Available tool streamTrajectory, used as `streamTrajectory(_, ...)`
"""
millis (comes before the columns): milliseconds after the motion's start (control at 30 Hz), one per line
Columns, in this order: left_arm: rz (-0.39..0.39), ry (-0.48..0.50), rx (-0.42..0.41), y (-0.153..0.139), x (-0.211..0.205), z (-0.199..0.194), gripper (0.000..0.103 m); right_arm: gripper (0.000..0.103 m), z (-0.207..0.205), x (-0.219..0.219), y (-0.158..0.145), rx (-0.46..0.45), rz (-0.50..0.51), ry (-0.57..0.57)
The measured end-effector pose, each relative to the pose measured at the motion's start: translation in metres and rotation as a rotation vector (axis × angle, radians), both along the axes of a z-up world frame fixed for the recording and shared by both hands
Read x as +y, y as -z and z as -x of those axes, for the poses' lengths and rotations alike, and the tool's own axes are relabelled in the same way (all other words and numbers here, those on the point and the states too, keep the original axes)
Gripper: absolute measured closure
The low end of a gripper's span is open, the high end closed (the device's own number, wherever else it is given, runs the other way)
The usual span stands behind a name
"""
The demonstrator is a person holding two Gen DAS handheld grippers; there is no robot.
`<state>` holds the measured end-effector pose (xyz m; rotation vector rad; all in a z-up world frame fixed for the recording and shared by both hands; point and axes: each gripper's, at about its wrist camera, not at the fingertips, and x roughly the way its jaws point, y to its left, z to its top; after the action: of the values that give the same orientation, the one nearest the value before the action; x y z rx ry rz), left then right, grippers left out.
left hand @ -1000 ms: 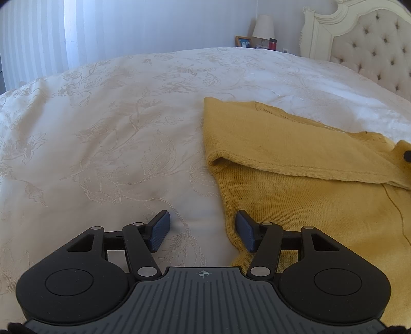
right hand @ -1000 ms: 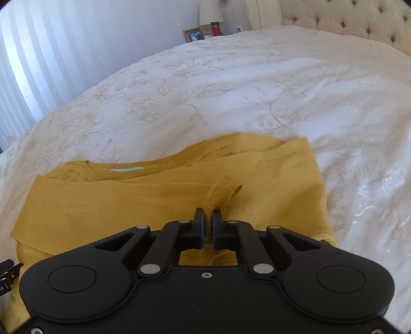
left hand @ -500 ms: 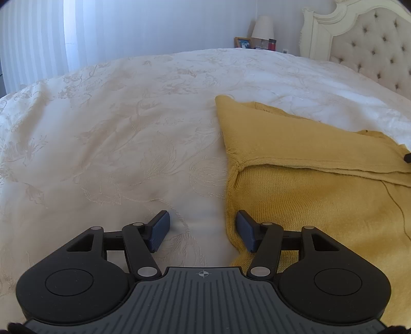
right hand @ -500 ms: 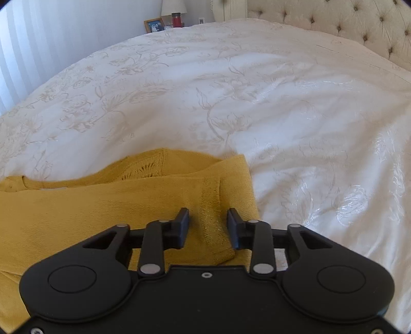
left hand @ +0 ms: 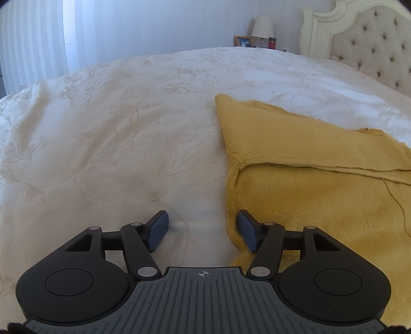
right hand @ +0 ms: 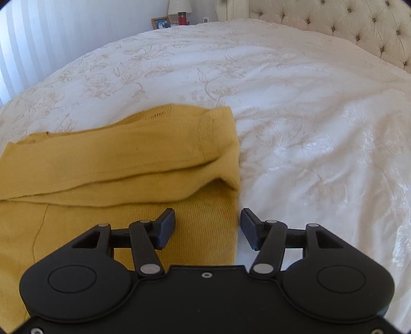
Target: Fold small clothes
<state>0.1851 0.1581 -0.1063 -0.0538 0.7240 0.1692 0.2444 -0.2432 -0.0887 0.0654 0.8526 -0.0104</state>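
1. Hovering low at the two side edges of the yellow sweater [left hand: 321,195], left gripper [left hand: 203,230] at one edge and right gripper [right hand: 208,228] at the other, each with fingers spread wide and gripping nothing.
2. Lying flat on the bed [left hand: 115,144], body spread out, with both sleeves [right hand: 123,164] folded across the chest in a band; judging the sleeve fold finished and the next fold of the body not yet begun.
3. Straddling each side edge: one left finger [left hand: 248,232] sitting over the knit and the other over bare cover, the same on the right side.
4. Advising a low approach for the next grasp, sliding the lower finger under the whole thickness of knit so both layers are being caught, not only the top one.
5. Advising both sides being lifted together and level, so the sleeve band is not sliding off or bunching.
6. Watching the soft, embroidered bedcover [right hand: 295,102]: likely giving way under pressure and easily getting pinched along with the sweater.
7. Showing beyond the bed a tufted headboard [left hand: 372,46], a lamp [left hand: 262,25], a picture frame [right hand: 161,22] and pale curtains [left hand: 38,38] letting in daylight.
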Motion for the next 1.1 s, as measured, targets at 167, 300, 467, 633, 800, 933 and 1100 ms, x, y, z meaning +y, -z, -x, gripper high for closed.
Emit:
streamTrajectory(167, 0.002, -0.001, 0.014, -0.001, 0.001, 0.000, 0.040, 0.039, 0.035, -0.006, 0.003, -0.001, -0.073, 0.026)
streamTrajectory(300, 0.006, -0.006, 0.036, -0.003, 0.001, 0.001, 0.038, 0.039, 0.056, -0.009, 0.000, 0.001, -0.093, 0.022)
streamTrajectory(467, -0.008, -0.010, 0.053, -0.003, -0.001, 0.002, 0.037, 0.039, 0.052, -0.013, -0.020, -0.098, -0.138, 0.009)
streamTrajectory(633, -0.032, -0.010, 0.056, -0.003, -0.004, 0.003, 0.036, 0.039, 0.017, -0.005, -0.021, -0.142, -0.198, -0.030)
streamTrajectory(800, -0.053, -0.022, 0.055, -0.001, -0.006, 0.003, 0.030, 0.039, -0.013, -0.012, -0.002, -0.139, -0.284, 0.005)
streamTrajectory(933, -0.033, -0.030, 0.055, -0.001, -0.003, 0.003, 0.029, 0.046, -0.017, -0.031, 0.015, -0.080, -0.268, 0.077)
streamTrajectory(1100, -0.017, -0.043, 0.054, -0.001, -0.001, 0.002, 0.025, 0.039, 0.005, -0.025, -0.004, -0.149, -0.177, 0.040)
